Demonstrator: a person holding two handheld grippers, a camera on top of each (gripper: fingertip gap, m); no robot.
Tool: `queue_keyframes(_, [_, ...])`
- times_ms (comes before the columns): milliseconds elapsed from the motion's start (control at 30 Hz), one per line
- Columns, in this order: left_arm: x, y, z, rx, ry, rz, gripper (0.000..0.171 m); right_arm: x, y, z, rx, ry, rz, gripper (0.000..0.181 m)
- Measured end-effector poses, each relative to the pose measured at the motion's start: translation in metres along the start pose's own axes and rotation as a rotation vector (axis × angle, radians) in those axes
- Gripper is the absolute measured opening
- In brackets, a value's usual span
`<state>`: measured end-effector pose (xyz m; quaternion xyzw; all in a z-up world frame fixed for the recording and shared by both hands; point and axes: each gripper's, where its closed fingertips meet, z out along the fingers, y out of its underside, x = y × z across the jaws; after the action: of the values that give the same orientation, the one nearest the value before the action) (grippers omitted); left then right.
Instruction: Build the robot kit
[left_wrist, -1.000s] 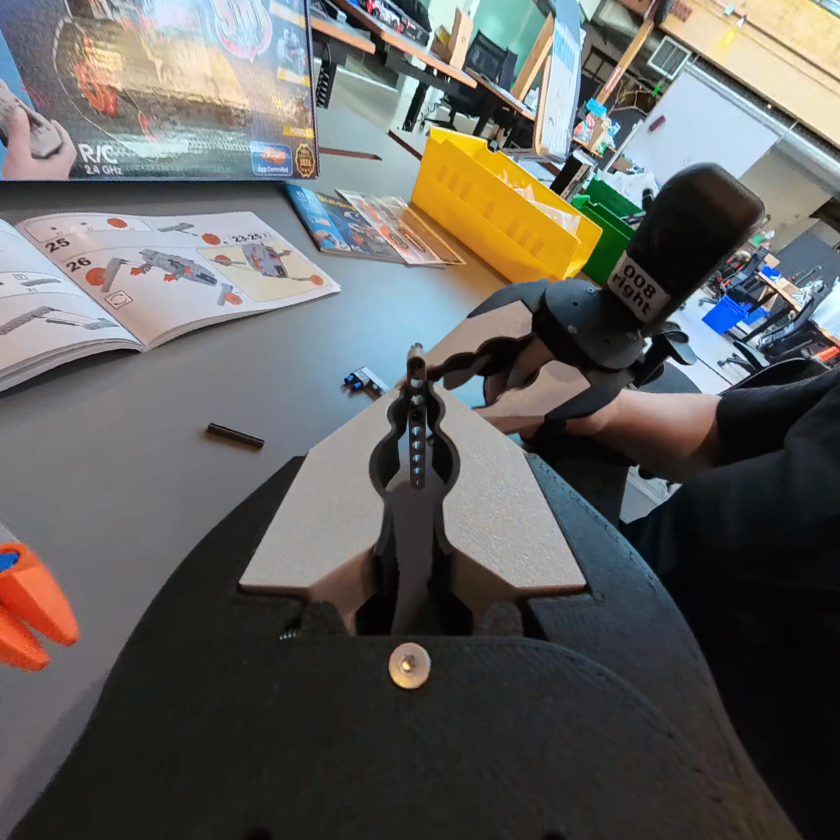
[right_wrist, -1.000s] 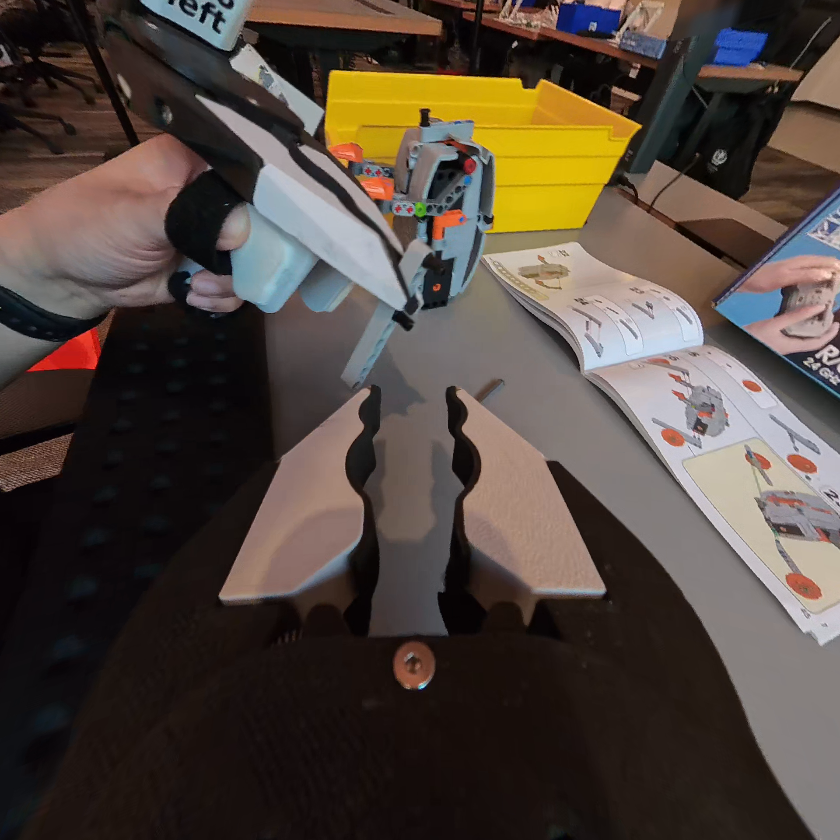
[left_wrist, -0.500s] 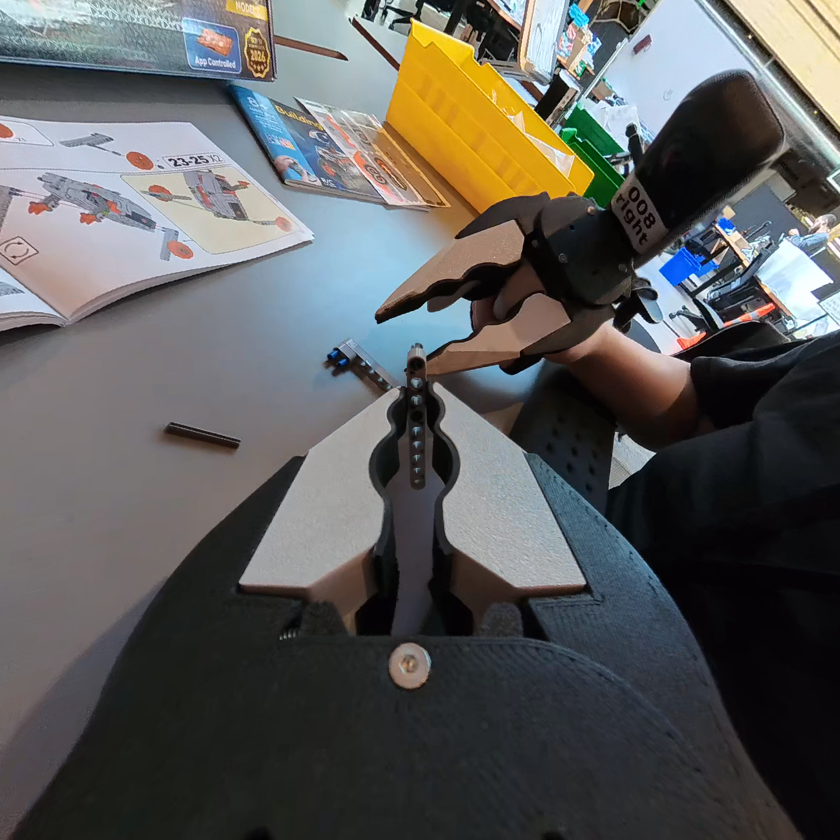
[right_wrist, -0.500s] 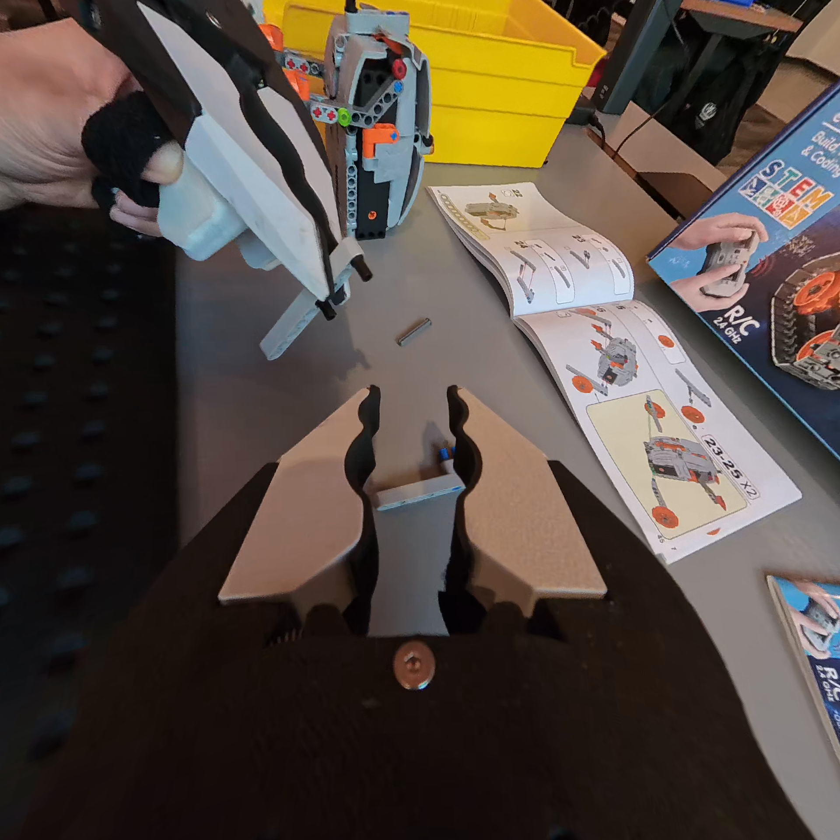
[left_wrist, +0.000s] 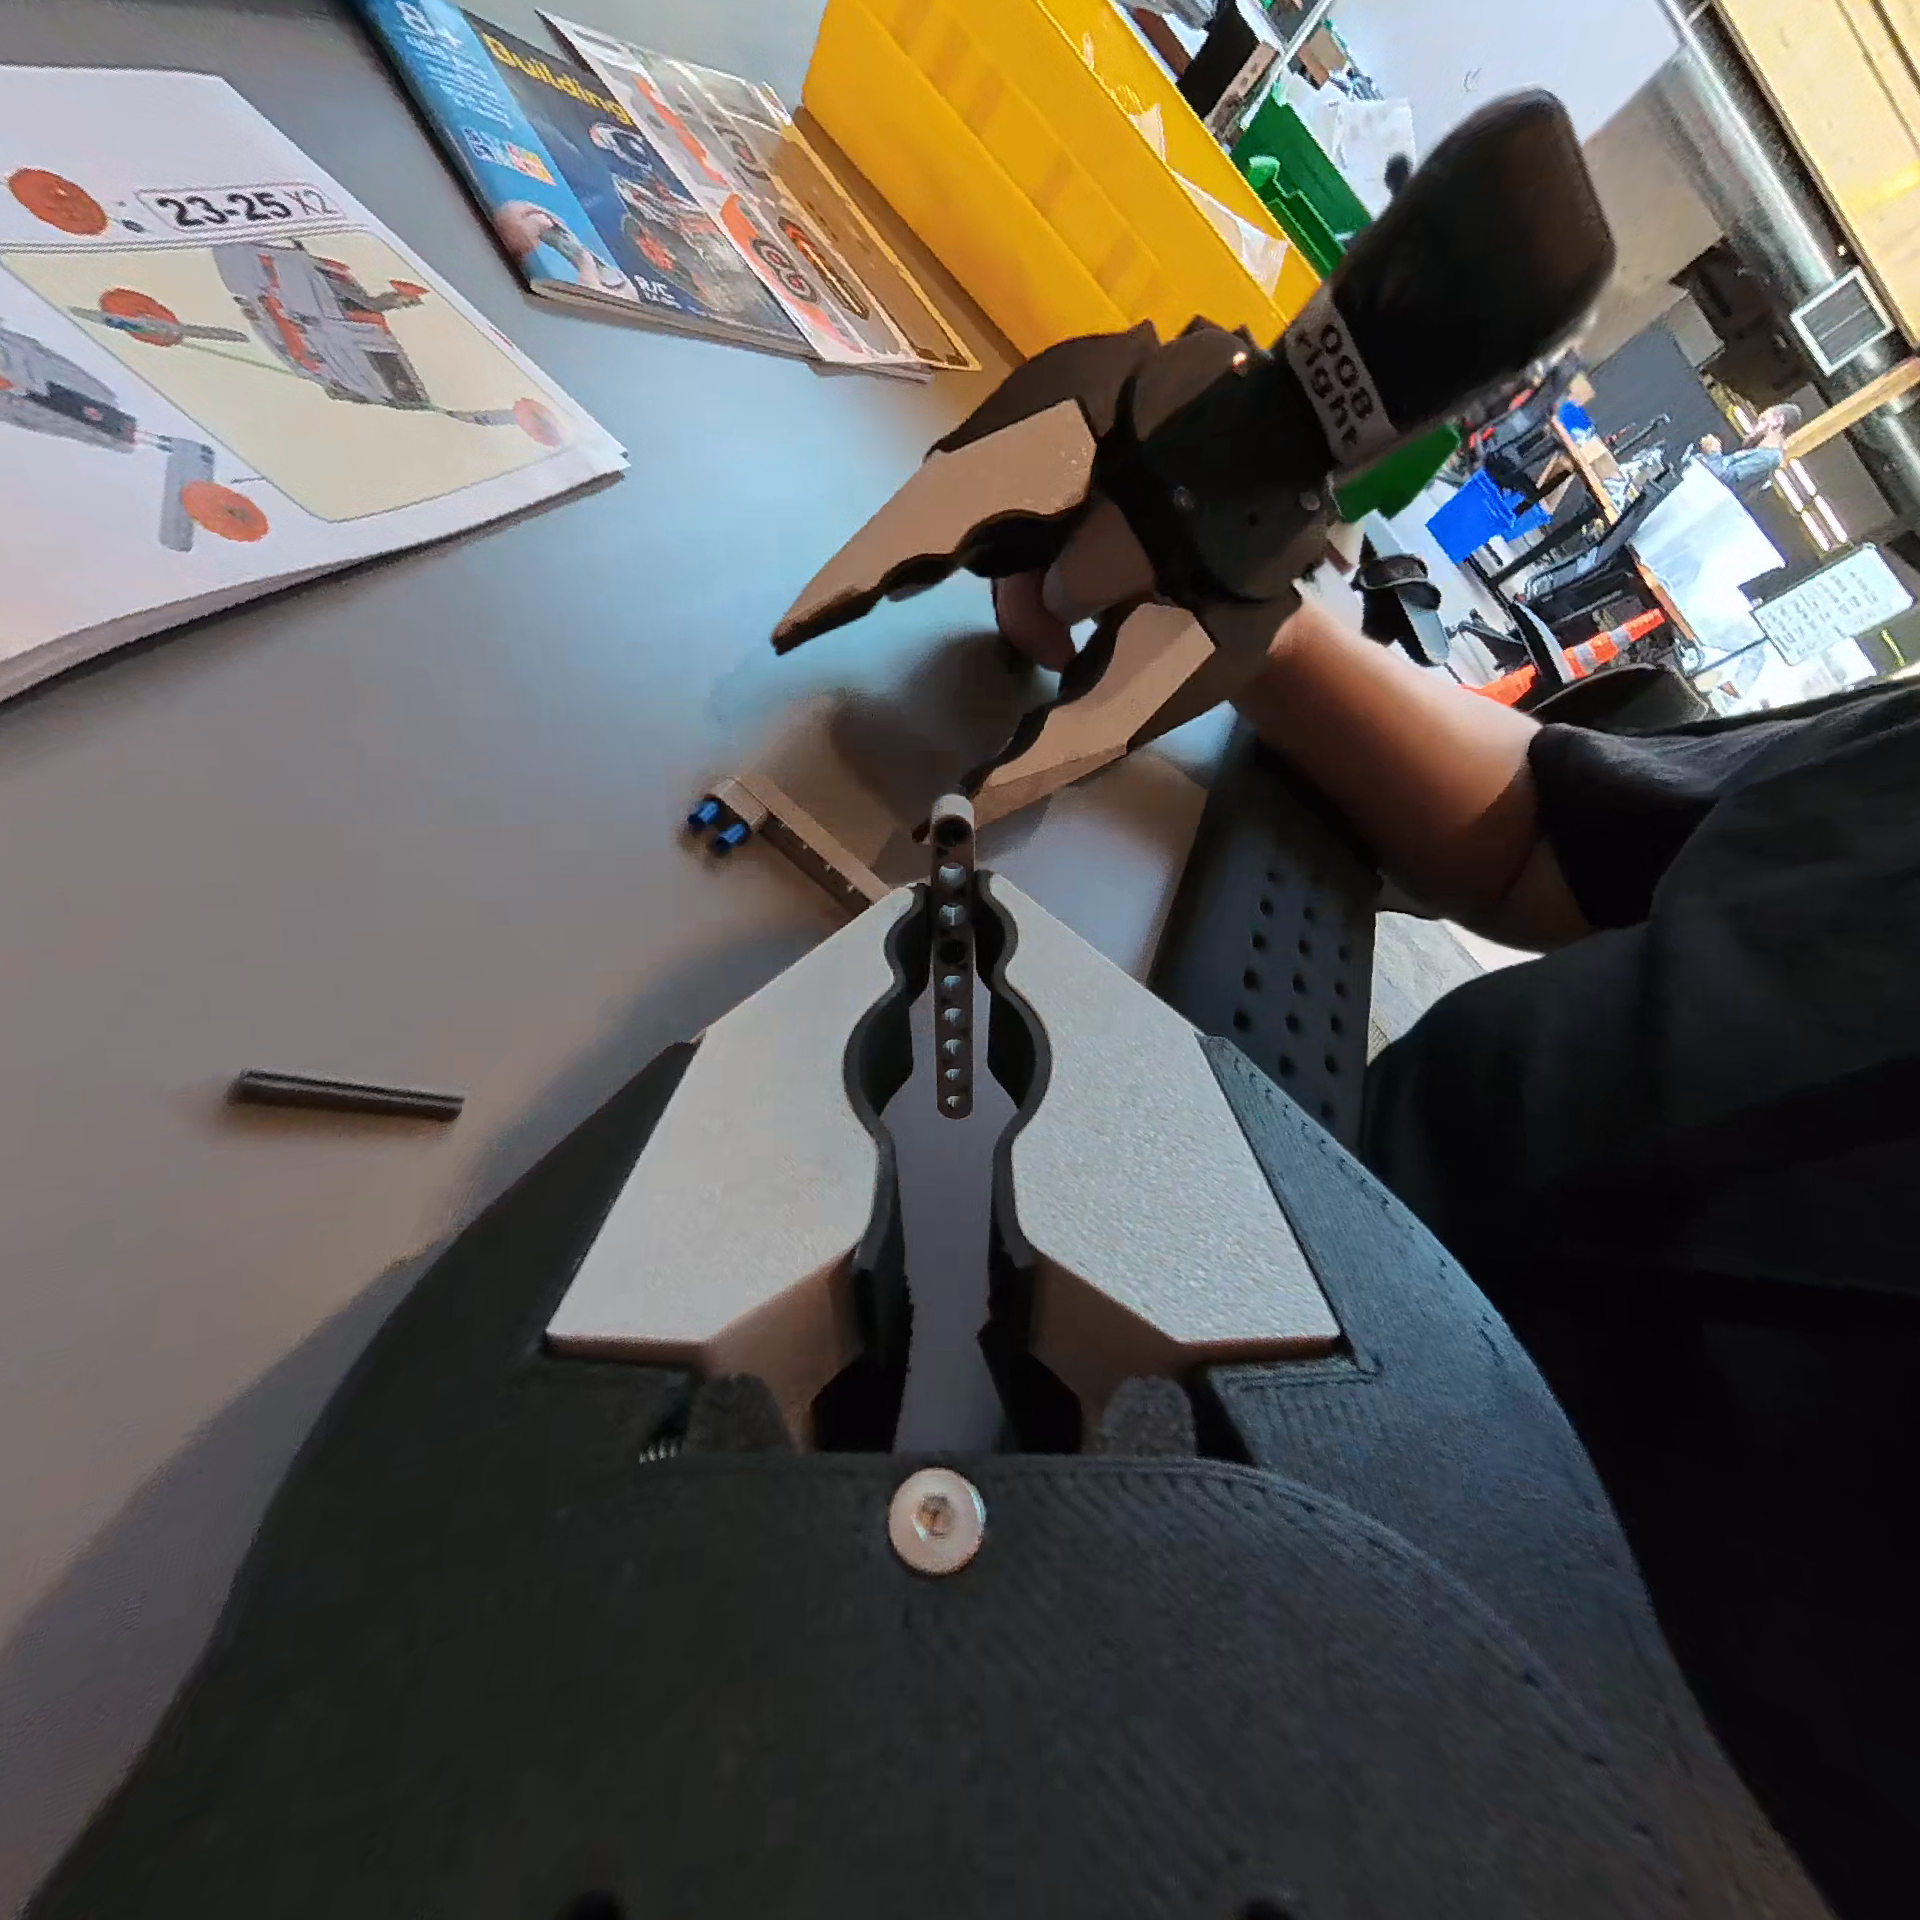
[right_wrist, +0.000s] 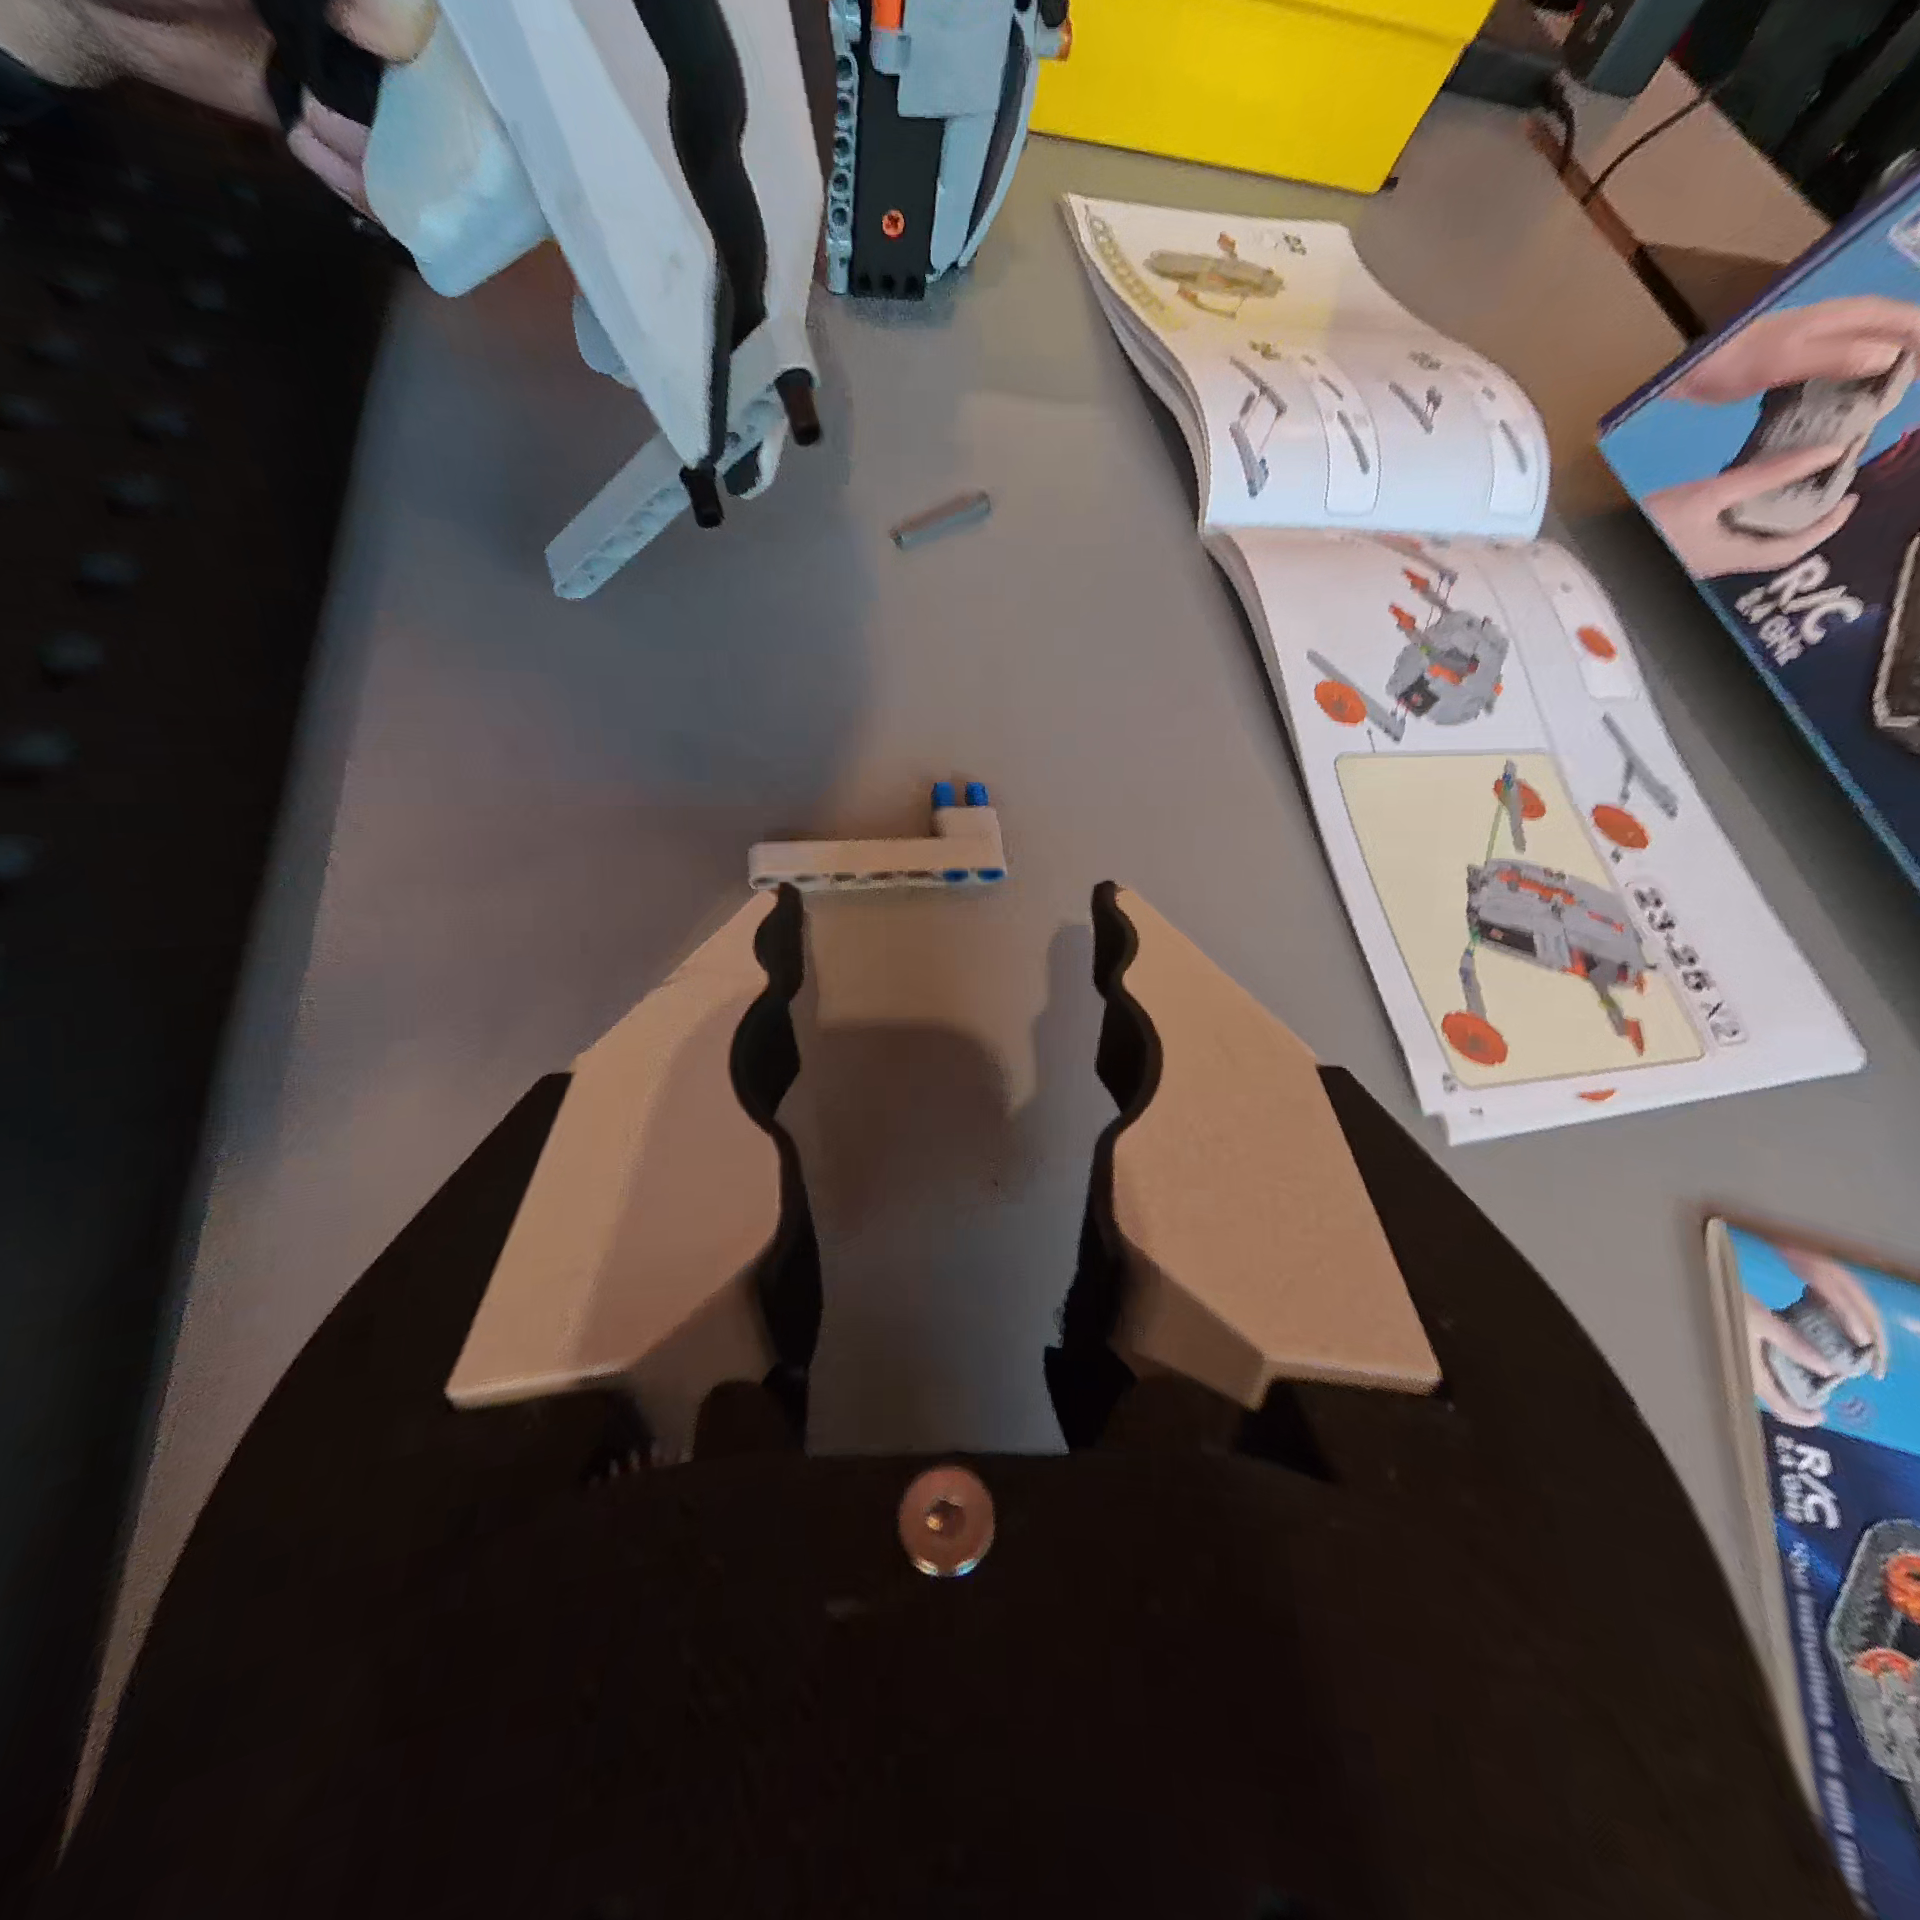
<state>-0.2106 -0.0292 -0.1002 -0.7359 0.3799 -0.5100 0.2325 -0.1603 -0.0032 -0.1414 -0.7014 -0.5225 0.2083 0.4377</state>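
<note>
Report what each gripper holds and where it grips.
The left gripper is shut on a grey holed beam, clamped near one end; its long end hangs free. The right gripper is open, empty, above the L-shaped beam.

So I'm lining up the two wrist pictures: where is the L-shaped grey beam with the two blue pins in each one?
Left wrist view: L-shaped grey beam lies on the table just beyond the left gripper, partly hidden.
Right wrist view: it lies just ahead of the open right gripper.
Shared landmark: the open instruction booklet.
</note>
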Motion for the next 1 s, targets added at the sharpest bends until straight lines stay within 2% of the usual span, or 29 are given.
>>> queue_keyframes(67, [-0.002,0.0,0.005,-0.022,0.006,0.013,0.005,0.005,0.002,-0.002,0.009,-0.023,0.052,0.068])
queue_keyframes(200, [-0.001,0.003,0.009,-0.022,0.059,-0.019,0.005,0.008,-0.003,-0.006,0.057,-0.039,0.131,0.078])
queue_keyframes(333, [-0.009,0.012,0.011,-0.054,0.029,-0.015,0.005,-0.004,0.008,0.003,-0.047,-0.08,0.14,0.09])
queue_keyframes(500, [-0.013,0.023,0.018,-0.115,0.008,0.004,0.005,-0.011,0.018,0.012,-0.139,-0.074,0.115,0.09])
queue_keyframes(1000, [-0.008,0.027,0.022,-0.14,0.037,-0.004,0.006,-0.013,0.013,0.011,-0.109,-0.116,0.209,0.083])
